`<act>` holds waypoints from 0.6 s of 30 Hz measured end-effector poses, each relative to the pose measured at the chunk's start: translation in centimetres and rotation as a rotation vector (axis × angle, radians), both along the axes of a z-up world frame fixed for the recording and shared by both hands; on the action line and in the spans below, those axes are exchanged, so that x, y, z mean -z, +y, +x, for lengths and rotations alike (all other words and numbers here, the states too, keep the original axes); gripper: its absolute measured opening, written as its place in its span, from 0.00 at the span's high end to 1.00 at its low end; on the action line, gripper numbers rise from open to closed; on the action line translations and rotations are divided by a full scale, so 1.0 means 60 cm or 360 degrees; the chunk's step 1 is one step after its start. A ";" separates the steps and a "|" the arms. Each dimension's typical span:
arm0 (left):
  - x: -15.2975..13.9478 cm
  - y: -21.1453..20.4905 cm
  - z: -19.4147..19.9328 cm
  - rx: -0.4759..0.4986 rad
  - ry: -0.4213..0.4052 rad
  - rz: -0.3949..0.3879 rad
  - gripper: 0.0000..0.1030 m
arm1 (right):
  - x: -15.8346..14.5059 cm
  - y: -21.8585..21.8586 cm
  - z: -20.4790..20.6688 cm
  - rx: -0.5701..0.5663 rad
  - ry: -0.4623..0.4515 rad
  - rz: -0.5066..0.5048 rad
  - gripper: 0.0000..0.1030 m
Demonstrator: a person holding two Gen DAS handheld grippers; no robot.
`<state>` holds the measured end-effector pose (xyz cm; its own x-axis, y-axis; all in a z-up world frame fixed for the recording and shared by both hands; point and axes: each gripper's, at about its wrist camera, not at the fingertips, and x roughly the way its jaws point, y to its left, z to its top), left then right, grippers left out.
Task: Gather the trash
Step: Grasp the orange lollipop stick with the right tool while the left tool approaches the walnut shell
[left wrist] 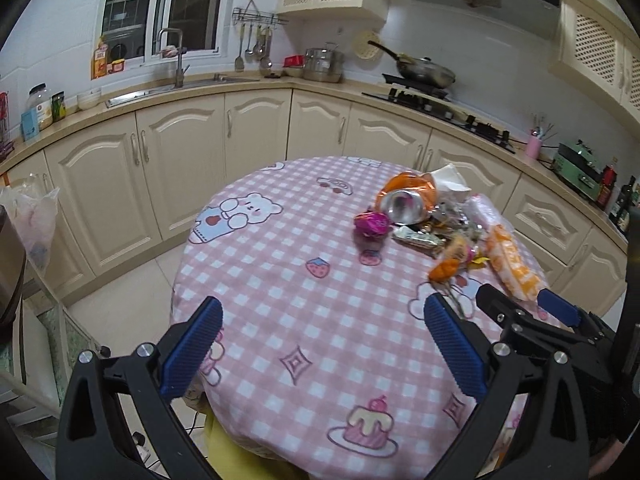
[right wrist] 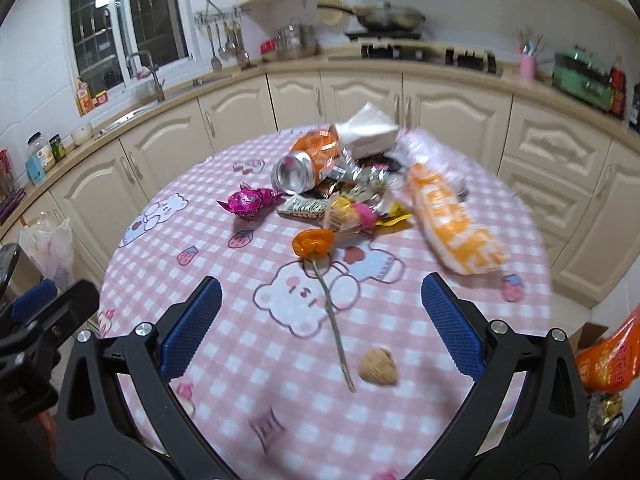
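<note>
Both tools are held wide and empty above the near edge of the tabletop, the left tool over bare cloth, the right tool lined up with the litter. Nearest lie a walnut and a thin stick; farther off, the trash pile is heaped around a tipped can, apparently gathered for collection.

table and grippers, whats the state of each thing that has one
left gripper: open, empty
right gripper: open, empty
can: lying on its side in the pile
magenta wrapper: crumpled, apart from the pile
orange snack bag: lying flat
orange lollipop: wrapped, stick pointing toward the camera
walnut: whole, alone near the table edge
</note>
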<state>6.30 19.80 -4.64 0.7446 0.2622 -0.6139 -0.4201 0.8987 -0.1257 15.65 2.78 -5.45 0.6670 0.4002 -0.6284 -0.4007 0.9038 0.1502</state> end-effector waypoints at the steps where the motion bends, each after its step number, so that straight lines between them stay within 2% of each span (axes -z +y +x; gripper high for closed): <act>1: 0.003 0.004 0.007 -0.0011 0.0010 0.0000 0.04 | 0.006 0.007 0.015 -0.0002 0.0048 0.0013 0.05; 5: 0.017 0.032 0.038 -0.0055 0.0059 -0.0011 0.04 | 0.029 0.030 0.063 0.0023 0.0177 0.0039 0.05; 12: 0.048 0.066 0.086 -0.0093 0.0166 -0.0050 0.04 | 0.063 0.056 0.117 0.0099 0.0292 0.0022 0.05; 13: 0.054 0.069 0.092 -0.0092 0.0183 -0.0058 0.04 | 0.068 0.059 0.123 0.0128 0.0301 0.0001 0.09; 14: 0.057 0.071 0.096 -0.0090 0.0196 -0.0063 0.04 | 0.072 0.060 0.129 0.0149 0.0308 -0.0019 0.39; 15: 0.061 0.075 0.100 -0.0090 0.0208 -0.0069 0.04 | 0.075 0.062 0.133 0.0161 0.0312 -0.0032 0.62; 16: 0.064 0.075 0.104 -0.0092 0.0215 -0.0074 0.04 | 0.074 0.061 0.133 0.0135 0.0308 -0.0002 0.68; 18: 0.067 0.077 0.110 -0.0085 0.0223 -0.0088 0.04 | 0.072 0.060 0.130 0.0128 0.0299 -0.0020 0.69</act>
